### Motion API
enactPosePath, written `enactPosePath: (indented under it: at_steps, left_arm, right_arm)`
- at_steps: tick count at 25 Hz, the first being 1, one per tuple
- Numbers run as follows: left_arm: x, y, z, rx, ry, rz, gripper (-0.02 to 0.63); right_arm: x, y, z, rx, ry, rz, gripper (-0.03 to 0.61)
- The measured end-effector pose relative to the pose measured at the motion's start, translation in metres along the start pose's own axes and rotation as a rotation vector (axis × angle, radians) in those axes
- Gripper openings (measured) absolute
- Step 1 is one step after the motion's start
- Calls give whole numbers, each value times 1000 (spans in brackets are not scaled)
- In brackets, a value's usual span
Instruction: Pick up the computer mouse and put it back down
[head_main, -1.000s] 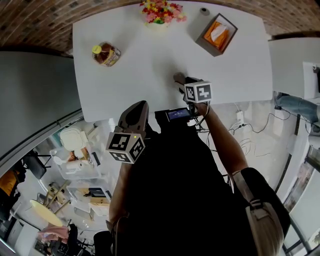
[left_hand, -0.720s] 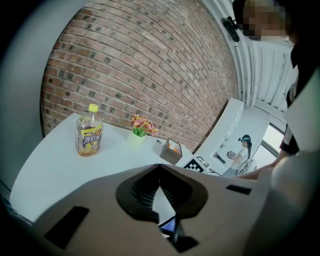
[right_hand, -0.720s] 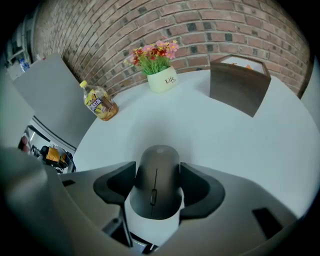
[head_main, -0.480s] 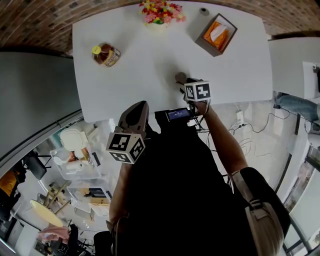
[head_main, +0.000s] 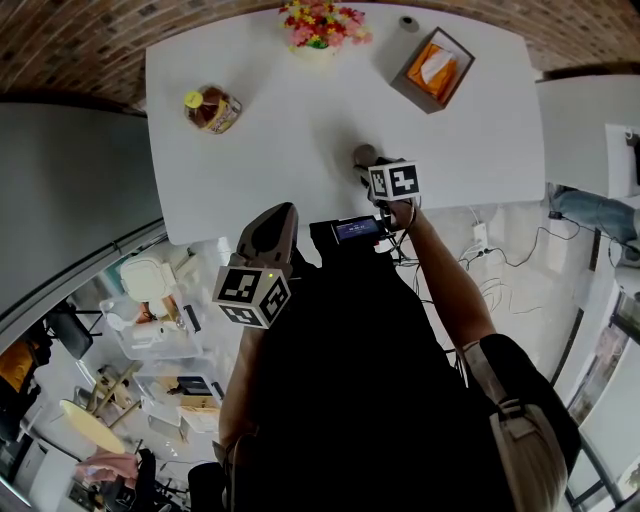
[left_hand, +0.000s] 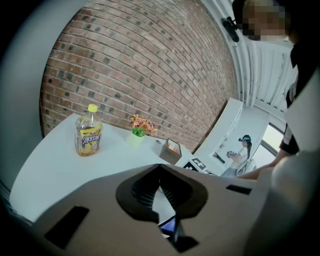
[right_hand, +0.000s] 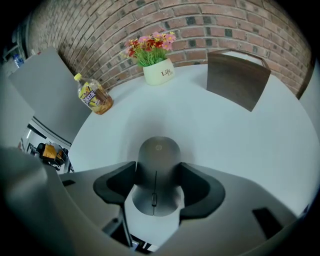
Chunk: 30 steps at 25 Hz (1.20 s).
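Right tool (right_hand: 158, 174) grips the computer mouse (right_hand: 158, 150) between its jaws.

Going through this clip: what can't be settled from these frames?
- Computer mouse underside: the right gripper view looks down from above, so whether it sits on the table or is lifted is hidden.
- Head view: the right gripper covers most of the mouse.
- Box contents: its brown wall blocks them in the right gripper view.
- Bottle label: too small in the head view.
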<state>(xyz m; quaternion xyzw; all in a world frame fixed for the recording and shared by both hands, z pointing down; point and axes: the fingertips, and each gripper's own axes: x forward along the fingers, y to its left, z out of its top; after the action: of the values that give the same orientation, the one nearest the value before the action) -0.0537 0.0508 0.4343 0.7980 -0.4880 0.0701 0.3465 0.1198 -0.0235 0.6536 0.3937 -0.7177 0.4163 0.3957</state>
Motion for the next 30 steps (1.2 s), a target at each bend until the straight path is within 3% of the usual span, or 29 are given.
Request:
enactPosePath:
  at_steps: [15, 30]
  left_arm:
    - [1, -2, -1, 6, 0, -3, 9]
    - [4, -3, 1, 8, 4, -12, 9]
  right_arm:
    - [3, 2, -3, -62, 54, -64, 296]
    - [3, 1, -3, -50, 46, -54, 296]
